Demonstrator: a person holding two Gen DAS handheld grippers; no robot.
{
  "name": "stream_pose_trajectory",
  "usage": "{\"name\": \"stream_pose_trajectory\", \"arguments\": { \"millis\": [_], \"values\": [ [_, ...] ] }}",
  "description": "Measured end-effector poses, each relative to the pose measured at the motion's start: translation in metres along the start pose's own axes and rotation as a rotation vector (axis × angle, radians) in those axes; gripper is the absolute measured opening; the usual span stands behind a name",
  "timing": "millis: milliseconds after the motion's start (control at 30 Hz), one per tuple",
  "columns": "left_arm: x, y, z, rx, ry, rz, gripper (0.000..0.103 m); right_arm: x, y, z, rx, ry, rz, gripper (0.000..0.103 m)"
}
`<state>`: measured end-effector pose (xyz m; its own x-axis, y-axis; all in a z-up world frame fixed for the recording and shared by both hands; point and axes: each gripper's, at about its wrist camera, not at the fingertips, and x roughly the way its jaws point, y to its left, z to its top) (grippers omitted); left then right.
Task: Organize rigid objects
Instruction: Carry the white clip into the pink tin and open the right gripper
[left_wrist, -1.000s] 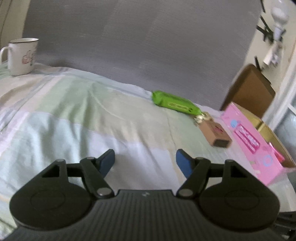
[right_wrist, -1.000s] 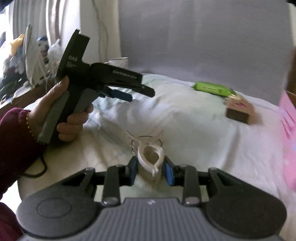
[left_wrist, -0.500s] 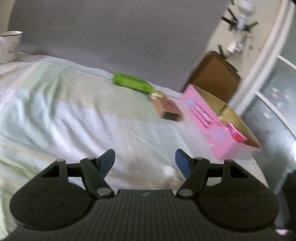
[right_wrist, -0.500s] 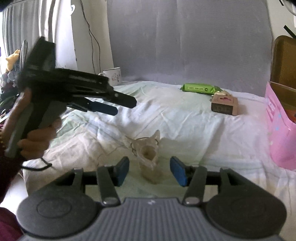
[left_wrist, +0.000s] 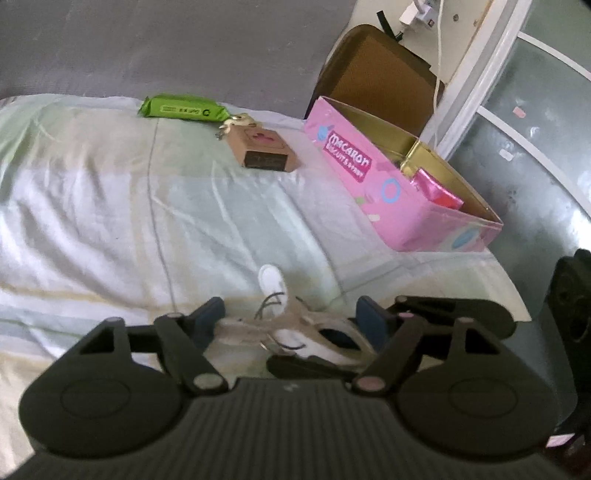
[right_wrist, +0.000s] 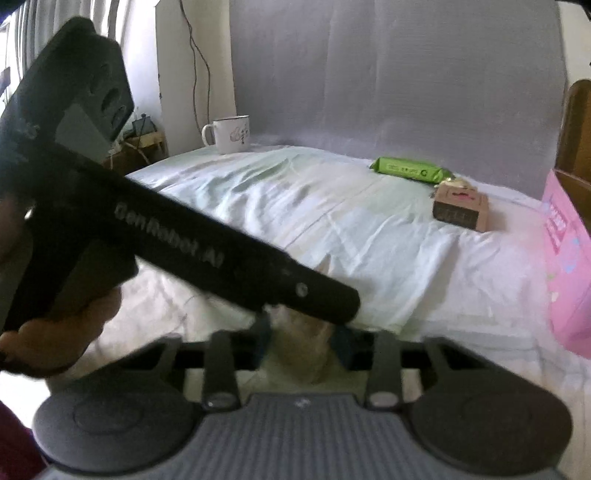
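Observation:
A beige plastic clip (left_wrist: 295, 325) with a wire spring lies on the pale sheet, between the open fingers of my left gripper (left_wrist: 291, 319); no pad touches it. In the right wrist view the same clip (right_wrist: 301, 332) sits between my right gripper's (right_wrist: 301, 341) blue pads, which stand apart from it. The left gripper's black body (right_wrist: 236, 262) crosses this view just above the clip and hides part of it. A pink macaron box (left_wrist: 399, 184) stands open at the right, with a pink packet inside.
A brown cardboard box (left_wrist: 264, 151) and a green wipes pack (left_wrist: 183, 108) lie at the far side of the bed. A white mug (right_wrist: 231, 133) stands at the far left corner. A brown chair back (left_wrist: 376, 74) is behind the pink box. The bed edge drops off at right.
My right gripper let go of the clip and opened. My left gripper swung right and down until its open fingers flank the clip.

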<state>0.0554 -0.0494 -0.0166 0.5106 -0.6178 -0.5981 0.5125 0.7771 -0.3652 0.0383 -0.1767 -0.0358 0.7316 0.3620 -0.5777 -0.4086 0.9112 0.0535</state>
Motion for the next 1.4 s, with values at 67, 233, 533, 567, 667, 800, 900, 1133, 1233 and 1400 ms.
{"name": "stream_pose_trajectory", "arguments": {
  "millis": [67,233,533,567,667,800,900,1133,1233,1400],
  "values": [
    [-0.004,-0.008,0.004,0.017,-0.011,-0.012,0.065,-0.005,-0.005,-0.002,0.030,-0.030,0.003,0.028],
    [-0.006,-0.041,0.035,0.082,-0.032,-0.123,0.040,-0.028,-0.015,0.009,0.038,-0.137,-0.027,0.028],
    [0.023,-0.108,0.082,0.226,-0.107,-0.192,0.040,-0.069,-0.060,0.031,0.038,-0.288,-0.211,0.028],
    [0.030,-0.114,0.087,0.230,-0.104,-0.206,0.039,-0.072,-0.066,0.032,0.038,-0.293,-0.234,0.028],
    [0.049,-0.130,0.097,0.247,-0.089,-0.240,0.040,-0.078,-0.086,0.031,0.056,-0.305,-0.286,0.028],
    [0.076,-0.154,0.105,0.288,-0.072,-0.247,0.040,-0.084,-0.110,0.028,0.079,-0.304,-0.340,0.028],
    [0.097,-0.164,0.110,0.289,-0.050,-0.253,0.040,-0.089,-0.131,0.025,0.094,-0.287,-0.369,0.028],
    [0.134,-0.183,0.121,0.271,-0.016,-0.233,0.044,-0.088,-0.177,0.019,0.159,-0.275,-0.447,0.028],
    [0.145,-0.189,0.124,0.266,-0.011,-0.208,0.049,-0.079,-0.196,0.018,0.183,-0.248,-0.504,0.030],
    [0.151,-0.188,0.121,0.257,-0.014,-0.138,0.050,-0.074,-0.211,0.007,0.241,-0.234,-0.566,0.053]
  ]
}}
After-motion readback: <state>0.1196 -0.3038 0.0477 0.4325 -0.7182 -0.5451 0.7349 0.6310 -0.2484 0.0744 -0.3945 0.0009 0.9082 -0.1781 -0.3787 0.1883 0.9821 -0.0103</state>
